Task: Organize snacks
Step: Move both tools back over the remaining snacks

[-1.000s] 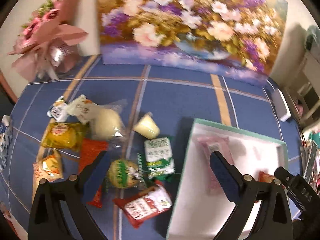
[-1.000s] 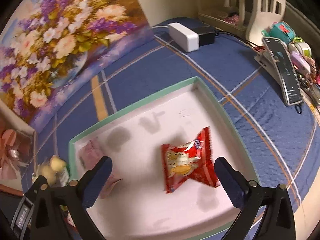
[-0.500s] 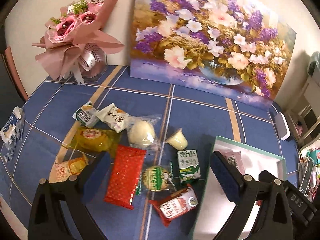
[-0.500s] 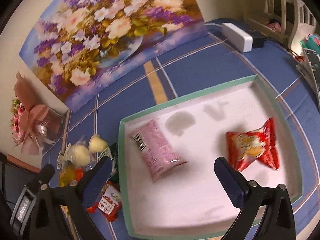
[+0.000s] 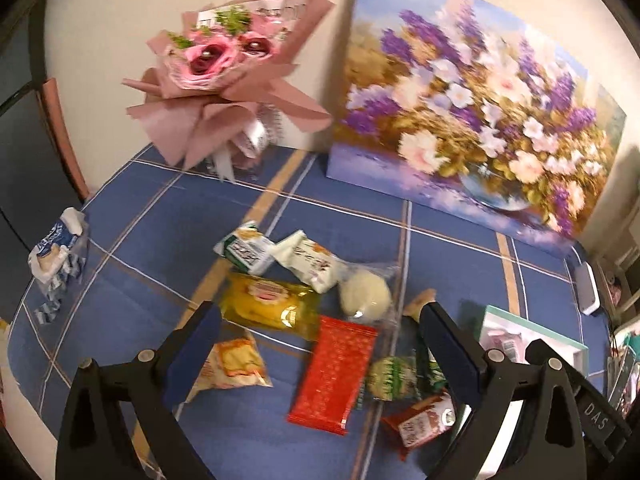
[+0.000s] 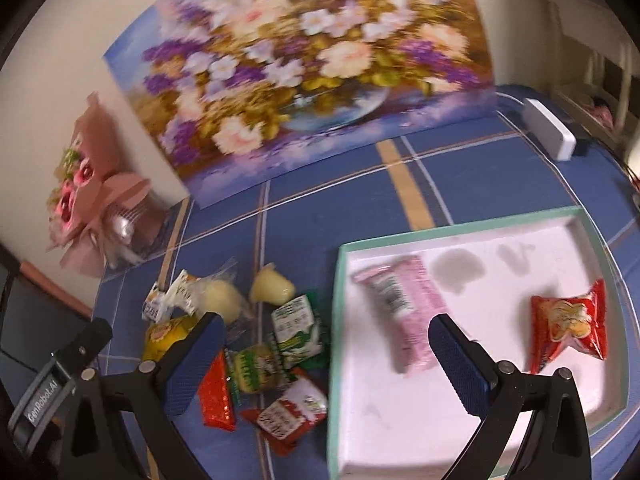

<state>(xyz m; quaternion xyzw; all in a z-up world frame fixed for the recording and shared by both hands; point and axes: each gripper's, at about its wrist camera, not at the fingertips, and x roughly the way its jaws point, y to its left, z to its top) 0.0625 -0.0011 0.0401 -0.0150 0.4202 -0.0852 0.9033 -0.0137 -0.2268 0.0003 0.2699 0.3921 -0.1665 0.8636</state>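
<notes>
Two snacks in tray: pink packet [image 6: 402,312] lying near the left wall, red crisp bag [image 6: 570,326] toward the right wall, well apart from each other.
Tray [image 6: 460,230]: white inside, mint-green rim, resting on the blue checked tablecloth [image 6: 320,216]; a corner [image 5: 532,328] seen at the right edge of the left wrist view.
Loose pile: left of the tray, on the cloth.
Pile, nearest tray: red-and-white packet [image 6: 290,410], green-and-white packet [image 6: 298,326], round green-wrapped snack [image 6: 258,366], pale jelly cup [image 6: 272,290].
Pile, further left: long red packet [image 5: 334,372], yellow packet [image 5: 270,306], round pale bun in clear wrap [image 5: 364,294], two white-and-green packets [image 5: 248,248] and [image 5: 310,260] touching end to end, orange-and-white pouch [image 5: 232,362].
Left gripper [image 5: 320,354]: wide open, holding nothing, raised above the pile; long red packet seen between the blue pads [image 5: 196,346].
Right gripper [image 6: 326,366]: wide open, holding nothing, poised above the tray's left rim; left pad [image 6: 196,362] over the pile, right pad over the tray floor just below the pink packet.
Behind: flower painting [image 5: 472,108] leaning on the wall, pink wrapped bouquet [image 5: 224,88] to its left.
Edges: blue-and-white wrapper [image 5: 58,254] far left, white box [image 6: 550,134] far right.
</notes>
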